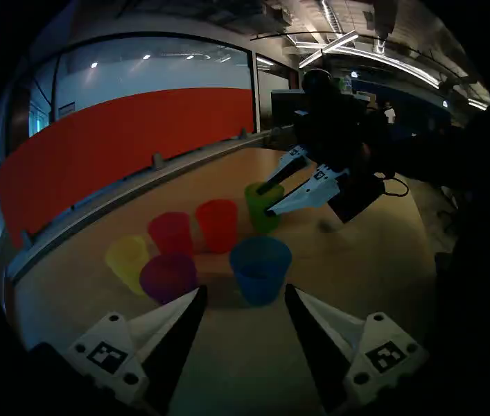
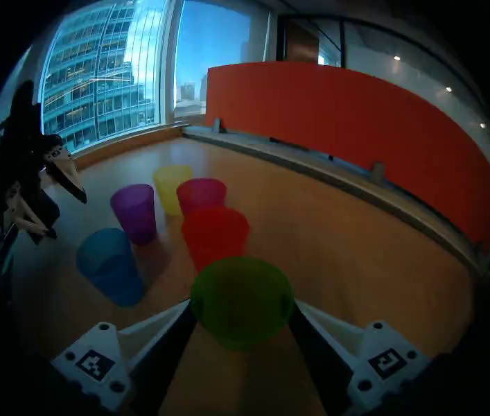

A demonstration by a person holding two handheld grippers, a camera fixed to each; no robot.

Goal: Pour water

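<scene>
Several coloured plastic cups stand grouped on a wooden table (image 1: 355, 263). In the left gripper view my left gripper (image 1: 245, 295) is open, low over the table, with the blue cup (image 1: 260, 269) just beyond its fingertips. Farther off my right gripper (image 1: 265, 201) straddles the green cup (image 1: 263, 208). In the right gripper view that green cup (image 2: 242, 301) sits between the tips of my open right gripper (image 2: 241, 310); I cannot tell whether the fingers touch it. My left gripper (image 2: 69, 219) hangs at the far left, near the blue cup (image 2: 109, 267).
A purple cup (image 1: 168, 276), a yellow cup (image 1: 128, 260), a pink cup (image 1: 172, 232) and a red cup (image 1: 218, 223) stand close together left of the blue one. An orange partition (image 1: 120, 139) runs along the table's far edge. A person (image 1: 335, 118) stands behind the right gripper.
</scene>
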